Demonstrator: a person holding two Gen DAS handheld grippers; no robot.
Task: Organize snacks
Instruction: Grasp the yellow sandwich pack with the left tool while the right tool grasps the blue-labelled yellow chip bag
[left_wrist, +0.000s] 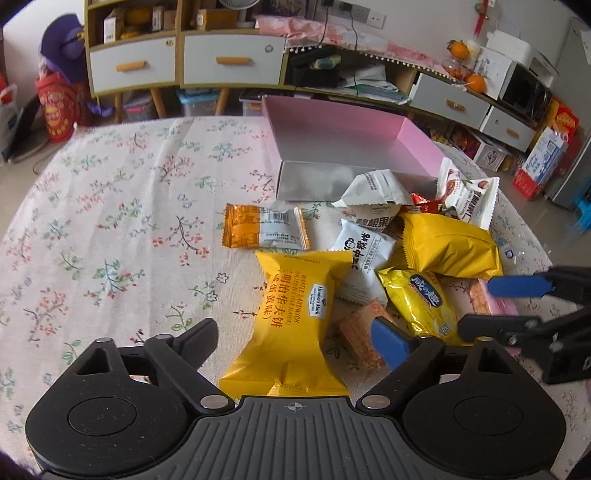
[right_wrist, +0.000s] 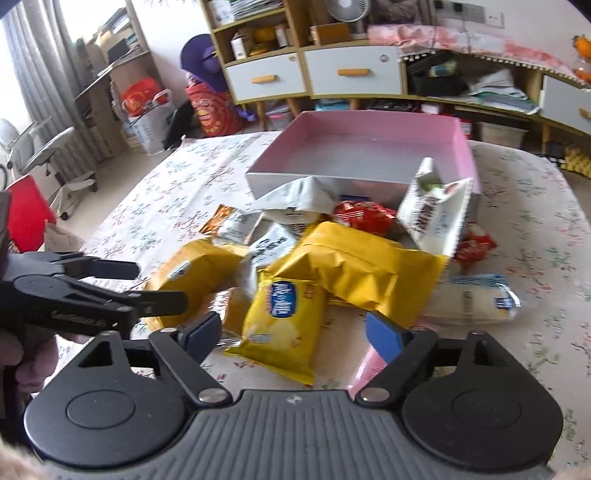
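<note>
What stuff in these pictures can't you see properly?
- Wafer pack, left wrist view: partly covered by the yellow waffle pack and the left gripper.
- Red packets, right wrist view: blurred, half under the big yellow bag.
- Pink box floor: near wall hides part.

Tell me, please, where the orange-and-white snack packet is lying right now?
In the left wrist view, the orange-and-white packet lies flat on the floral tablecloth, left of the snack pile, before the pink box.

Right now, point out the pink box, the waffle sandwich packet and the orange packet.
pink box (left_wrist: 413, 138): left wrist view, right inner wall.
waffle sandwich packet (left_wrist: 291, 317): left wrist view, printed front.
orange packet (left_wrist: 240, 225): left wrist view, orange end.
</note>
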